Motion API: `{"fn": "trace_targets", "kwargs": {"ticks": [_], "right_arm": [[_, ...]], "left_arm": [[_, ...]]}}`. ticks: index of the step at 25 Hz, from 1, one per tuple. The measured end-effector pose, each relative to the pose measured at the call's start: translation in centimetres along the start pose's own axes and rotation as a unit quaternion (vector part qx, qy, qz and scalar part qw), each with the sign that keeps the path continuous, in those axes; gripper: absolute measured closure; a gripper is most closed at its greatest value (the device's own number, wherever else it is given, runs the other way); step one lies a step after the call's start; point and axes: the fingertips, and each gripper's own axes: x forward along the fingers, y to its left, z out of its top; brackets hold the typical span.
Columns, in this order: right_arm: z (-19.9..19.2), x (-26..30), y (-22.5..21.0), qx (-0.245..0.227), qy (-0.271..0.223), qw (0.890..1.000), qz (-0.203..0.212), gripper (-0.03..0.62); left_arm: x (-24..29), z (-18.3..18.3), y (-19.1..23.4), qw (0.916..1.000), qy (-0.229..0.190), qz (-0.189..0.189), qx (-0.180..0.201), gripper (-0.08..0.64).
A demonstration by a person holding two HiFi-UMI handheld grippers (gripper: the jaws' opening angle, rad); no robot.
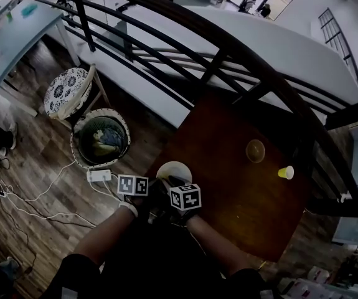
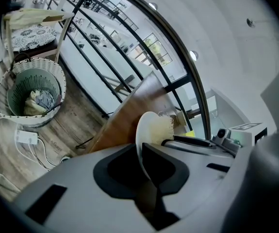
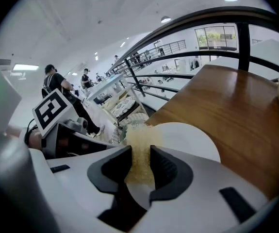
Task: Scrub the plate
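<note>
A white plate (image 1: 175, 167) is at the near left corner of the dark wooden table (image 1: 241, 198). My left gripper (image 1: 149, 192) is shut on the plate's rim. In the left gripper view the plate (image 2: 148, 130) stands edge-on between the jaws of the left gripper (image 2: 142, 153). My right gripper (image 1: 177, 187) is shut on a tan scrub sponge (image 3: 140, 147), which presses against the face of the plate (image 3: 190, 139). The sponge (image 2: 165, 127) also shows on the plate in the left gripper view. The two grippers sit close together.
A small bowl (image 1: 255, 150) and a yellow cup (image 1: 285, 172) stand further right on the table. A woven basket (image 1: 101, 139) with rubbish, a stool with a patterned cushion (image 1: 68, 91) and a power strip (image 1: 98, 175) with cables are on the floor to the left. A black railing (image 1: 216, 61) runs behind the table.
</note>
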Motion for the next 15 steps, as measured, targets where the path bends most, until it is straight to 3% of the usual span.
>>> {"fn": "trace_targets", "kwargs": {"ticks": [15], "right_arm": [[-0.5,-3.7,-6.3,0.064,-0.035,0.996,-0.055,0.463]], "left_arm": [[-0.2,-0.1,0.4,1.0,-0.002,-0.001,-0.007,0.506]]}}
